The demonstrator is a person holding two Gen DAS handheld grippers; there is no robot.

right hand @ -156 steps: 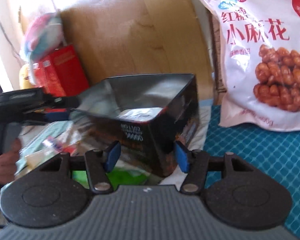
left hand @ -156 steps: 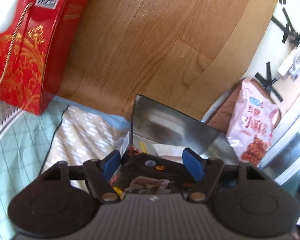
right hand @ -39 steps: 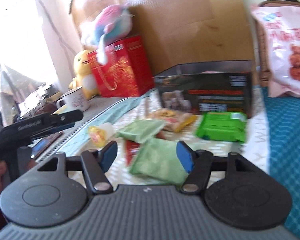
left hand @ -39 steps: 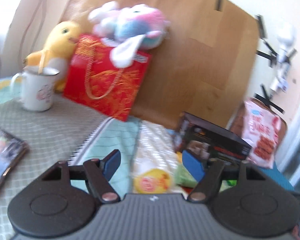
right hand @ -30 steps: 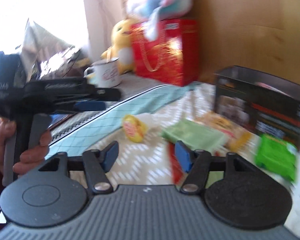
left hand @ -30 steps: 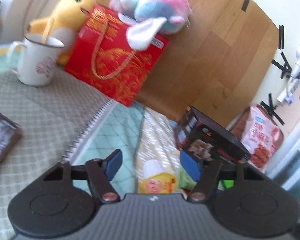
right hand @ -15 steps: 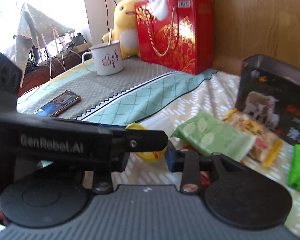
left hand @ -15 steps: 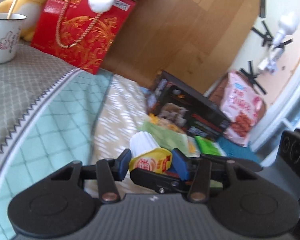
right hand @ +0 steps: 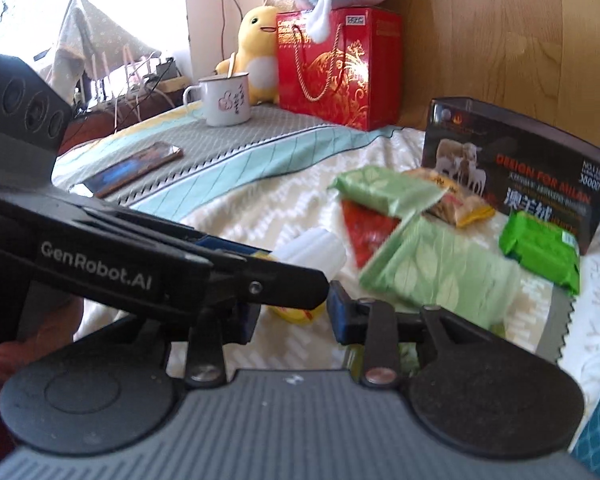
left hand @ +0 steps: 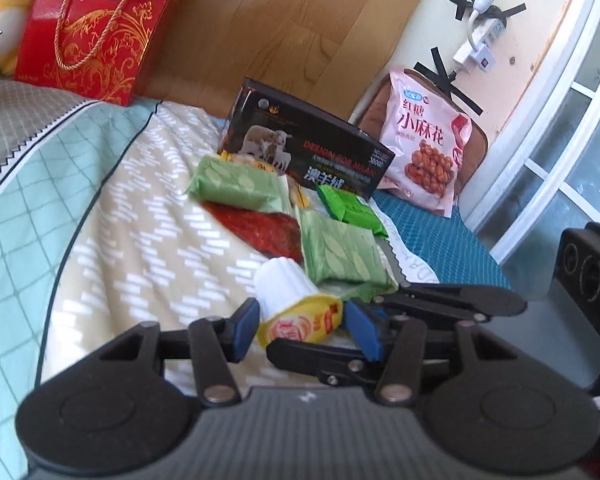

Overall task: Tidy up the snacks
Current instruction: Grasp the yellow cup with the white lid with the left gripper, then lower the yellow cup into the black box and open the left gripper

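Right at the near end of the bed (left hand: 148,240), a small jelly cup (left hand: 296,308) with a white ribbed body and a yellow foil lid lies on its side on the cream patterned cover, and it serves as the landmark for everything else. In the left wrist view the left gripper (left hand: 304,328) straddles this cup: its blue pads stand on either side of the yellow lid with slim gaps showing, and its jaws are opening, the cup between them but not pressed. The right gripper (right hand: 290,316) reaches in across the near side of the cup; in its own view its jaws sit partly apart around the yellow lid end, though the left gripper's black finger crosses in front, so whether the pads touch the cup cannot be told. Just beyond the cup lie a pale green leaf-print packet (left hand: 344,252) and a red packet (left hand: 260,228); farther beyond are a second pale green packet (left hand: 236,184), a bright green packet (left hand: 348,208) and a black open box (left hand: 312,148). A pink snack bag (left hand: 424,140) leans well beyond the cup, to the right.
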